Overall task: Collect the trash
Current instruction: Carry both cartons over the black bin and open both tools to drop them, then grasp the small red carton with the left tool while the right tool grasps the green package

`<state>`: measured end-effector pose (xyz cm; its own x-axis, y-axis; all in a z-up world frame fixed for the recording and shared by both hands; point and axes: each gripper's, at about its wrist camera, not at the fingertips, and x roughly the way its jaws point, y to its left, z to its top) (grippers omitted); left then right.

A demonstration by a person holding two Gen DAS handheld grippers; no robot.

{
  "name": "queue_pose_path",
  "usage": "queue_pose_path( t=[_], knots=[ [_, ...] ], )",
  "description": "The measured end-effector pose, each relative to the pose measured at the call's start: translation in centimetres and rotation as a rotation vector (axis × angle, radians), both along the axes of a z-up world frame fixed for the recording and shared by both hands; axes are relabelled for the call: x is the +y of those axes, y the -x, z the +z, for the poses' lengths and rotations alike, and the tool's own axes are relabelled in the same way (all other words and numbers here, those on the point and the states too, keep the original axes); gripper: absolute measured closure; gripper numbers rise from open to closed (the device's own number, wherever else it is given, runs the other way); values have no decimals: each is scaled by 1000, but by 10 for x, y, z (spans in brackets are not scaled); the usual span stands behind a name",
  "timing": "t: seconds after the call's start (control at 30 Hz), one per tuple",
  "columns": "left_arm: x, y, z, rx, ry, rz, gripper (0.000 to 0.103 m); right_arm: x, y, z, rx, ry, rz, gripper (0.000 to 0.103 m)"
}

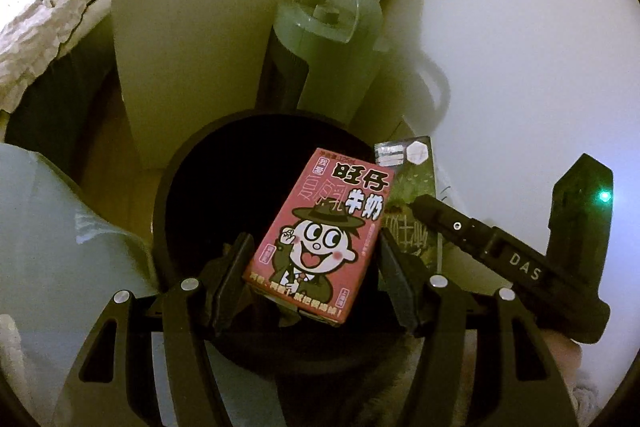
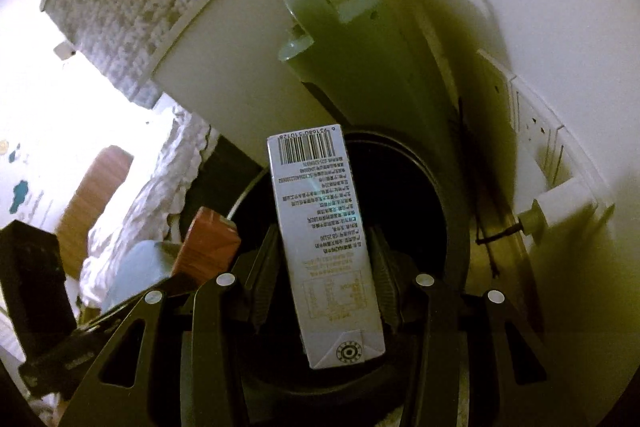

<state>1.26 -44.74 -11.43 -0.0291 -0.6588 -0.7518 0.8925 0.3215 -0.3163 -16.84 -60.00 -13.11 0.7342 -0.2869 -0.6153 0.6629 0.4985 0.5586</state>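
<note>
A white wall (image 1: pixel 520 27) fills the right side of both views, and a tall white panel (image 1: pixel 192 47) of furniture stands in front of it. Between them stands a pale green tower device (image 1: pixel 320 51) with a loop handle on its top; a thin black cable runs up from it. On the left there is crumpled white bedding (image 1: pixel 36 27).

Below these things stands a round black trash bin (image 1: pixel 192 195), open at the top and dark inside. Both grippers hang over its mouth.

The left gripper (image 1: pixel 316 267) holds a small red milk carton (image 1: pixel 320 235) with a cartoon boy printed on it. The two pads press on its sides, and the carton is tilted above the opening of the bin. In the right wrist view only one red corner of this carton (image 2: pixel 208 239) shows at the left.

The right gripper (image 2: pixel 328 267) holds a taller, narrow carton (image 2: pixel 320 227), gray-white on the side with the barcode, also above the bin. Its jaws are closed on the lower half of it. In the left wrist view this carton (image 1: pixel 416 175) looks green, just beside the red one, and the right gripper (image 1: pixel 480 247) comes in from the right with a green light on its body.
</note>
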Motion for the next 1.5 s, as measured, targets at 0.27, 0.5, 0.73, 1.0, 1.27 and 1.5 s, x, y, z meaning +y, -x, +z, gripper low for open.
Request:
queue_pose_path(
  t=[0.27, 0.5, 0.73, 1.0, 1.27, 1.5],
  knots=[
    [-7, 1, -13, 18, -39, 2, 39, -4, 0, -7, -6, -41, 7, 57],
    [3, 6, -1, 16, -2, -17, 16, 4, 1, -6, 4, -33, 11, 43],
    [39, 14, 35, 1, 72, -20, 16, 15, 3, -7, 12, -25, 15, 39],
    [151, -2, 93, -54, 206, 100, 14, 63, -30, 16, 31, 26, 164, 36],
    [302, -89, 98, -200, 179, 395, 14, 166, -101, 76, -40, 106, 503, 27],
    [358, -173, 71, -290, 22, 425, 15, 318, -161, 117, -38, 277, 884, 18]
  ],
)
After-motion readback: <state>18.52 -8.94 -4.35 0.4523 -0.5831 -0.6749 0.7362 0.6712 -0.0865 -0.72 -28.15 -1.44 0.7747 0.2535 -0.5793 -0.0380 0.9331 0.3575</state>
